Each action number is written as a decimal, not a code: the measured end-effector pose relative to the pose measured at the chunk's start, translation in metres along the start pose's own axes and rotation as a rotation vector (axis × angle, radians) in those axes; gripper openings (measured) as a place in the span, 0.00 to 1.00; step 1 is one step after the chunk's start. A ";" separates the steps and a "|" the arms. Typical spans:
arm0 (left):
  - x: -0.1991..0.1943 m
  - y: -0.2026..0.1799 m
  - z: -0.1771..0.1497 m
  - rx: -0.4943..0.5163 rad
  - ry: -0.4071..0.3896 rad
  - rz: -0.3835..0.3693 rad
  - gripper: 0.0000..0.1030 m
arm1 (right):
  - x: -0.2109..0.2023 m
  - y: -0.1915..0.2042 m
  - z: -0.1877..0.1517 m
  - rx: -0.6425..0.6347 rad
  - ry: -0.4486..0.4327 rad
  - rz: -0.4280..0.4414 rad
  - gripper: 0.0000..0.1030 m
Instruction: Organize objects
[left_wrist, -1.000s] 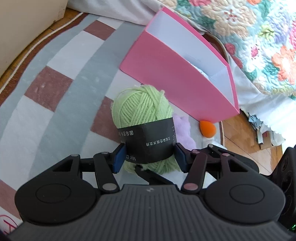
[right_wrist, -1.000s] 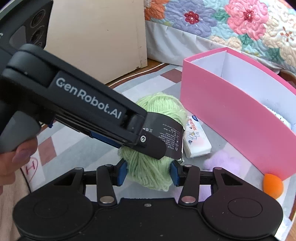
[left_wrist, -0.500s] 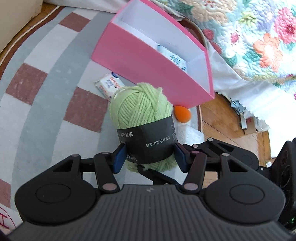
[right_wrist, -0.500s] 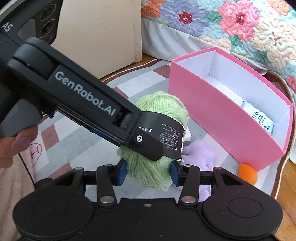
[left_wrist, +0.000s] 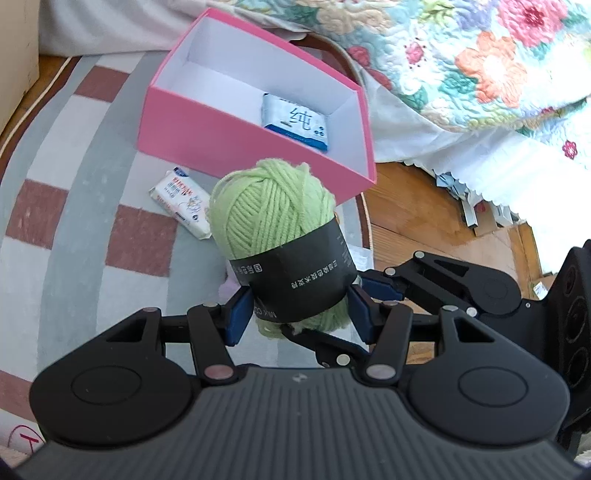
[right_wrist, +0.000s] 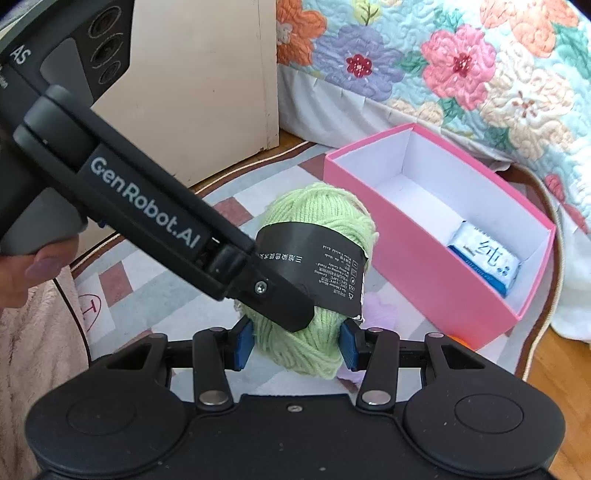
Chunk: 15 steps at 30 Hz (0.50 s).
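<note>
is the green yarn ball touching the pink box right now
Apart. In the right wrist view the green yarn ball, clamped by both the left gripper and right gripper, shows a strip of rug between it and the pink box.

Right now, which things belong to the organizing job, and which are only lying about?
Job: green yarn ball, held by left gripper and right gripper; pink cardboard box; white tissue packet.

Lying about: floral quilt; striped rug.
</note>
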<state>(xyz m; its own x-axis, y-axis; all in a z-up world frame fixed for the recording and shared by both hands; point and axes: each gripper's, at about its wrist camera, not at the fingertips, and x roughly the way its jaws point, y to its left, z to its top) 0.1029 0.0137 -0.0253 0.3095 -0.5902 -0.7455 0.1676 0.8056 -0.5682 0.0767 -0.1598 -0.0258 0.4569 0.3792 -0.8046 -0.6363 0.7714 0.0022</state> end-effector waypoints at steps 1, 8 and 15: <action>-0.002 -0.004 0.001 0.012 0.001 0.004 0.53 | -0.002 -0.001 0.001 0.002 0.000 -0.002 0.50; -0.013 -0.030 0.013 0.066 -0.014 -0.004 0.53 | -0.023 0.004 0.004 -0.137 -0.049 -0.096 0.50; -0.020 -0.046 0.037 0.102 -0.046 -0.067 0.53 | -0.042 -0.010 0.020 -0.216 -0.065 -0.159 0.50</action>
<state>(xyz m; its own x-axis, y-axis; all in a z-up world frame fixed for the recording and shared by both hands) 0.1232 -0.0094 0.0285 0.3366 -0.6419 -0.6889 0.2834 0.7668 -0.5760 0.0760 -0.1730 0.0202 0.5965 0.2993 -0.7447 -0.6679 0.6997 -0.2537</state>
